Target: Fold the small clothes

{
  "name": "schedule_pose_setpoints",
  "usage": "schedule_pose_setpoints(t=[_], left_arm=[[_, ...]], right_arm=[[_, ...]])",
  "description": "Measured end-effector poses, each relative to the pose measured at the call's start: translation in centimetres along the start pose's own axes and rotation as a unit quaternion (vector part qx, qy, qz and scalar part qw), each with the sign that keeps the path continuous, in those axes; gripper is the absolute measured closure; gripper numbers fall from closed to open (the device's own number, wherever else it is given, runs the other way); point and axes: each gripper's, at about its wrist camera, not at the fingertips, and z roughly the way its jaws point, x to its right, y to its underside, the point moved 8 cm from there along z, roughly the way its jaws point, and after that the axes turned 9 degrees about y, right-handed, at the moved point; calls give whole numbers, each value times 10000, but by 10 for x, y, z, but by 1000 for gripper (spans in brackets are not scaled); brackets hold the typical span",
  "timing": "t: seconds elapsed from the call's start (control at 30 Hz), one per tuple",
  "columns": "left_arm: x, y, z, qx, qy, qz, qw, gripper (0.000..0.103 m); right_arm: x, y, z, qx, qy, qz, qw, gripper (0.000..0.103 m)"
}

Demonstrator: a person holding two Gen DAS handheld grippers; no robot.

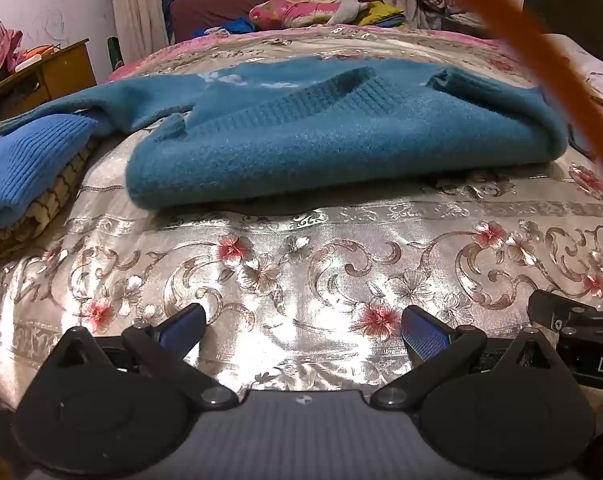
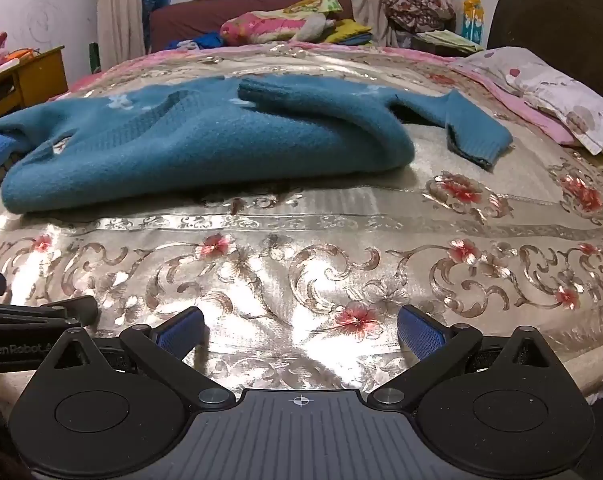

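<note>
A teal knit sweater lies partly folded on the bed, its bottom half doubled over; it also shows in the right wrist view. One sleeve sticks out to the right. My left gripper is open and empty, over the shiny floral bedspread, short of the sweater's near edge. My right gripper is open and empty, also short of the sweater. Each gripper's side shows at the edge of the other's view, the right gripper and the left gripper.
A folded bright blue knit rests on a checked cloth at the left. An orange strap crosses the left wrist view. A pillow lies at the right by a dark headboard. Piled bedding sits beyond.
</note>
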Motion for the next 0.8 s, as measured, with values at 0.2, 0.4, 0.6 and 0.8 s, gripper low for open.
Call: schedule_pose_setpoints(t=[0.2,0.4,0.6,0.8], left_arm=[[0,0,0,-8,15,-16,10000,0],[0,0,0,-9,47,-84,10000,0],[-1,0,0,-10,73,-118,9999,0],[-1,1,0,-8,73,-116,9999,0]], right_arm=[[0,1,-1,-8,-20,48,10000,1],[-1,1,-1,-20,-55,48,10000,2],[-1,1,-2,-16,-72,36,10000,3],[-2,1,-3,-16,-84,41,10000,5]])
